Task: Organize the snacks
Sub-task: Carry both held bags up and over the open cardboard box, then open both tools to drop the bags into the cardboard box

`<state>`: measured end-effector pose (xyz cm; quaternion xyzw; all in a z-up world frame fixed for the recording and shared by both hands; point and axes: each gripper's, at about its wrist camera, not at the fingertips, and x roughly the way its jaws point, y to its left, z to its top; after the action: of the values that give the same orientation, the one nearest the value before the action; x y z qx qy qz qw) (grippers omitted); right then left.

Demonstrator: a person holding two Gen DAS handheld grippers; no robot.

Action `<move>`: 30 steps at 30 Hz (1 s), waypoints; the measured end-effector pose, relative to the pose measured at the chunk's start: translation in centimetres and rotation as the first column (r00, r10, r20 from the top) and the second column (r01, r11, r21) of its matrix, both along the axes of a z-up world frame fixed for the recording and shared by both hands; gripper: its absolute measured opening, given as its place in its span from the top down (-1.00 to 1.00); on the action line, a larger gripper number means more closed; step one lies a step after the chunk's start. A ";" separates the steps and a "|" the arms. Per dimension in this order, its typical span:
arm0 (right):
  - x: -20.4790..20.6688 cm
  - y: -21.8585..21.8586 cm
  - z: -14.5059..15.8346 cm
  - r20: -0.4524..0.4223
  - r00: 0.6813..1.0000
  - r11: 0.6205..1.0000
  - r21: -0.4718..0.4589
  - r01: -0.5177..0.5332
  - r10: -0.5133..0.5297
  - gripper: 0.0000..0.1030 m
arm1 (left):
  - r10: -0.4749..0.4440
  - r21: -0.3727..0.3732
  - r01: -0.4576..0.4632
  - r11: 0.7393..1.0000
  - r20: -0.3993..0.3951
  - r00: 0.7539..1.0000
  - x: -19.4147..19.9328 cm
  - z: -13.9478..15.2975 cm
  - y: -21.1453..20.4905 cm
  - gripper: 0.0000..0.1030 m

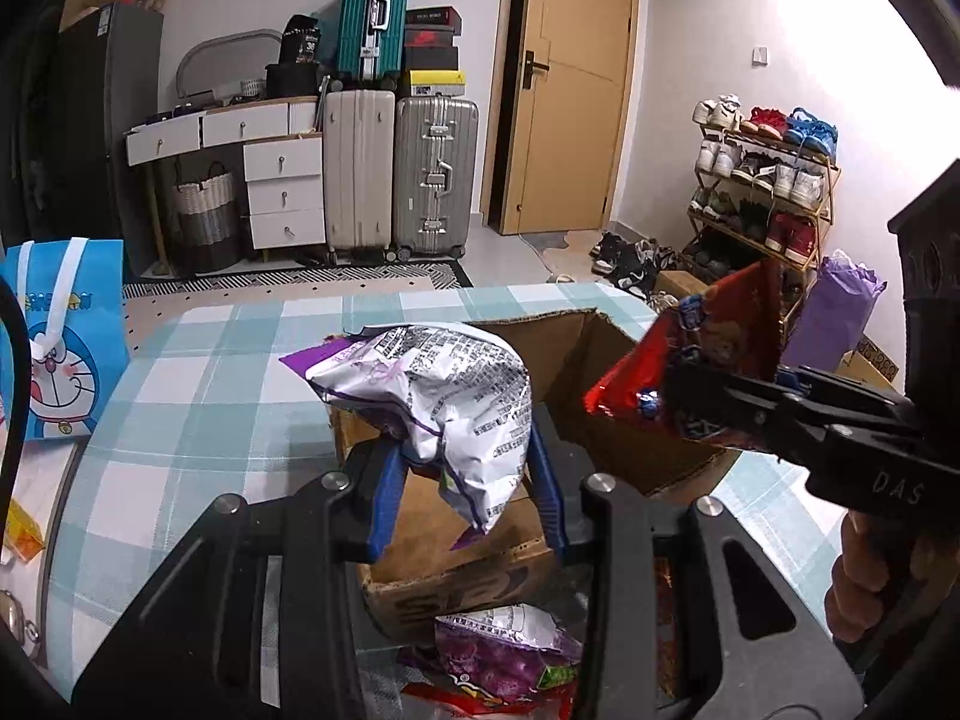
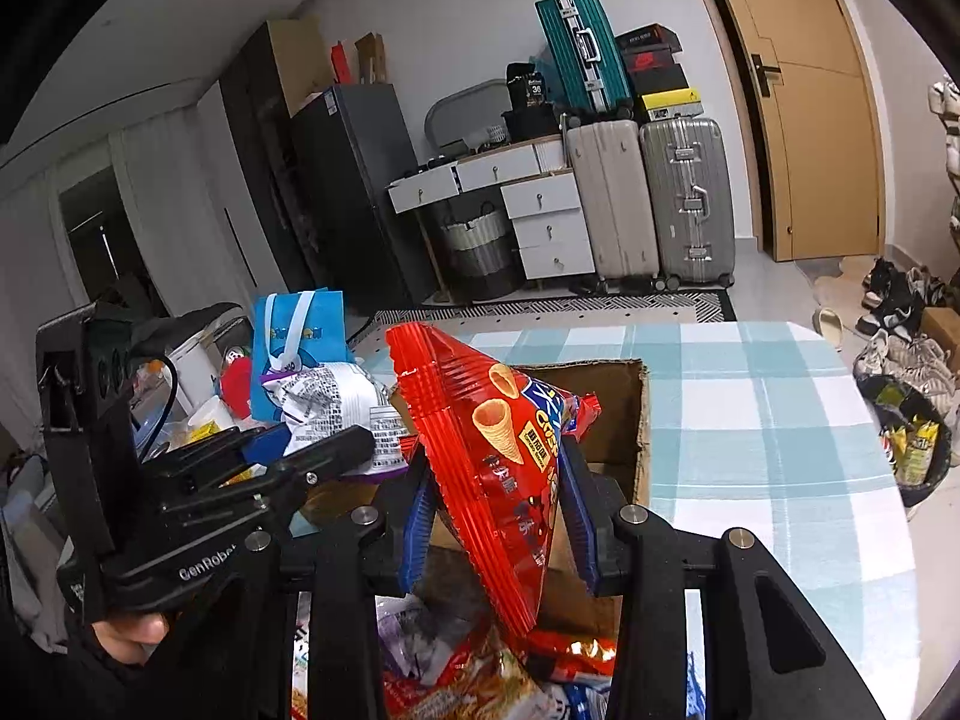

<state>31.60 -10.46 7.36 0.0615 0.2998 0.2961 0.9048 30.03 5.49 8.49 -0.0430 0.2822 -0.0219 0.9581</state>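
Snacks were in both of my grippers at once. My left gripper had its blue fingers closed on a white and purple snack bag, which hung crumpled between them, its printed back toward the camera. I held it above the near edge of an open cardboard box that sat on the checked tablecloth.

My right gripper was clamped on a red cone-snack bag, pinching it low so the crimped top stood up and tilted left. From the left wrist view I saw that same red bag held over the right side of the box, the right gripper reaching in from the right edge. The two bags were near each other but apart.

Below my left gripper more snack packets lay in a loose heap on the near side of the box, purple, red and green ones among them. From the right wrist view the heap also showed beneath the fingers, though I could not tell how many packets it held.

A blue cartoon tote bag stood at the left end of the table, well apart from the box. Across the room, suitcases stood against the wall beside a wooden door.
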 end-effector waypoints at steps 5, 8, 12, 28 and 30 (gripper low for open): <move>1.2 0.8 -1.1 -0.023 1.000 1.000 -0.011 -0.008 0.007 0.26 | -0.001 0.018 0.001 1.000 -0.020 1.000 1.2 -1.6 -0.8 0.33; 1.5 1.2 -1.6 -0.029 1.000 1.000 -0.019 -0.009 0.008 0.26 | -0.004 0.027 0.005 1.000 -0.033 0.999 2.3 -2.4 -1.1 0.33; 2.0 1.6 -2.2 -0.039 0.999 1.000 -0.022 -0.006 0.005 0.25 | -0.005 0.037 0.007 0.999 -0.054 0.999 3.5 -3.5 -1.5 0.33; -0.3 1.0 -1.3 0.053 0.999 0.996 -0.086 0.004 0.001 -0.14 | 0.007 0.078 -0.005 0.997 -0.031 1.000 1.6 -2.1 -2.0 -0.59; -1.3 0.1 -0.7 0.075 0.997 0.996 -0.088 0.027 -0.020 -0.70 | 0.022 0.072 -0.021 0.997 -0.017 1.000 0.1 -1.6 -1.7 -0.74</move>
<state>30.28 -10.34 6.62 0.0136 0.2784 0.2737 0.9205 30.10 3.83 6.84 -0.0116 0.2908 -0.0009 0.9567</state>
